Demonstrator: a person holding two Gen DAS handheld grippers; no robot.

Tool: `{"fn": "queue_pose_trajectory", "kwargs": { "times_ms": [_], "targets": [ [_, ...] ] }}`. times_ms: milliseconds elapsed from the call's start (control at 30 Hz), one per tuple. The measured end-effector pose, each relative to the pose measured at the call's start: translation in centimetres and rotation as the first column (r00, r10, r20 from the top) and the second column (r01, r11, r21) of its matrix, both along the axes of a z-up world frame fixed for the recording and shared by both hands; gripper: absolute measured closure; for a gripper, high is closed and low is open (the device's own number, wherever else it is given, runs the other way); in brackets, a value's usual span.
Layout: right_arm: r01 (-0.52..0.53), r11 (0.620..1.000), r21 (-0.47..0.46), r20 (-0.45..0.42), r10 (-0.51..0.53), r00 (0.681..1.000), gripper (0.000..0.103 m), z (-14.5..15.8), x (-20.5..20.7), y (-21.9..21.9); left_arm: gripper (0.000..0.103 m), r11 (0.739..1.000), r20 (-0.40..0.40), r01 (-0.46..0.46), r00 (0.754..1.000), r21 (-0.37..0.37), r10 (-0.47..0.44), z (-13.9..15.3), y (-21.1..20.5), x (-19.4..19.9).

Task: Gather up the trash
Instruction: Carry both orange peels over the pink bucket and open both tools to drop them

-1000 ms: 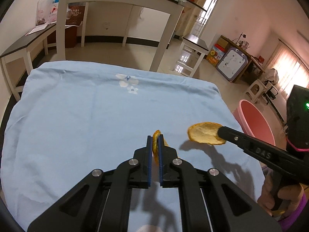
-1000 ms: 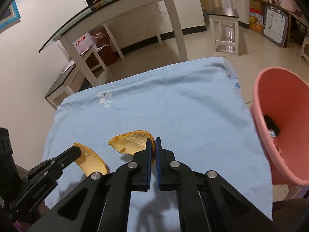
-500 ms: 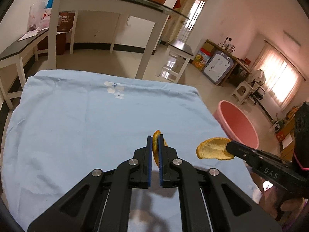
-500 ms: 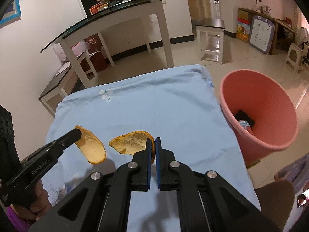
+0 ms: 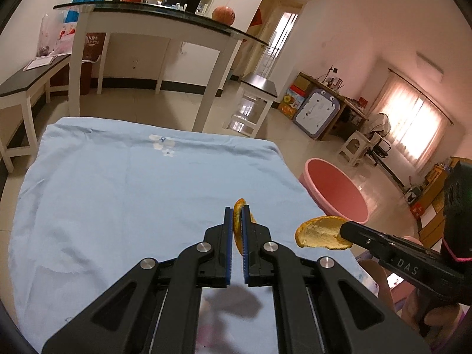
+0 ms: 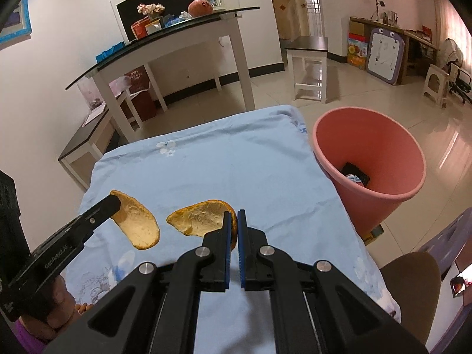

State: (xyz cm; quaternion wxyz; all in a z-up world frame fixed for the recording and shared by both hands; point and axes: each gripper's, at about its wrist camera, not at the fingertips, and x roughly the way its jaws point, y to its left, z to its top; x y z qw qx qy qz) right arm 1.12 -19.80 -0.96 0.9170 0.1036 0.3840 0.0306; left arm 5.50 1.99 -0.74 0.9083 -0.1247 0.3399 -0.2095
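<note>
Both my grippers risen off blue cloth [image 5: 118, 200] since a second ago. Left gripper [image 5: 237, 215] clamps one orange peel [image 6: 135, 224], right gripper [image 6: 234, 221] clamps second peel [image 6: 203, 219]; pink bin [image 6: 380, 206] beyond cloth's right edge.

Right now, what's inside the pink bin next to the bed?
At the bottom of the pink bin lie a flat black object and a small light blue scrap partly over it. The near wall hides the rest of the bottom, so more may be there.
</note>
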Motion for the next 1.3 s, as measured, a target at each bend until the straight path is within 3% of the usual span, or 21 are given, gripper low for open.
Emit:
{"fn": "queue_pose_trajectory", "kwargs": {
  "times_ms": [367, 700, 933, 1300],
  "targets": [
    [-0.024, 0.999, 0.04, 0.032, 0.022, 0.999, 0.1, -0.7, 0.0, -2.6, 0.098, 0.999, 0.004, -0.019, 1.0, 0.043, 0.019, 0.8, -2.7, 0.8],
    [0.026, 0.995, 0.097, 0.1, -0.035, 0.994, 0.1, -0.3, -0.3, -9.0, 0.098, 0.997, 0.043, -0.043, 0.998, 0.057, 0.041, 2.4, -6.3, 1.8],
    [0.136, 0.987, 0.081, 0.161, -0.148, 0.976, 0.1, 0.5, -1.1, -15.4, 0.098, 0.997, 0.063, 0.033, 0.997, 0.07, -0.037, 3.0, -12.2, 3.3],
    [0.252, 0.965, 0.072, 0.138, -0.26, 0.956, 0.099, -1.9, 0.1, -22.7, 0.098, 0.974, 0.067, 0.166, 0.982, 0.153, -0.178, 1.8, -22.2, 5.9]
  ]
}}
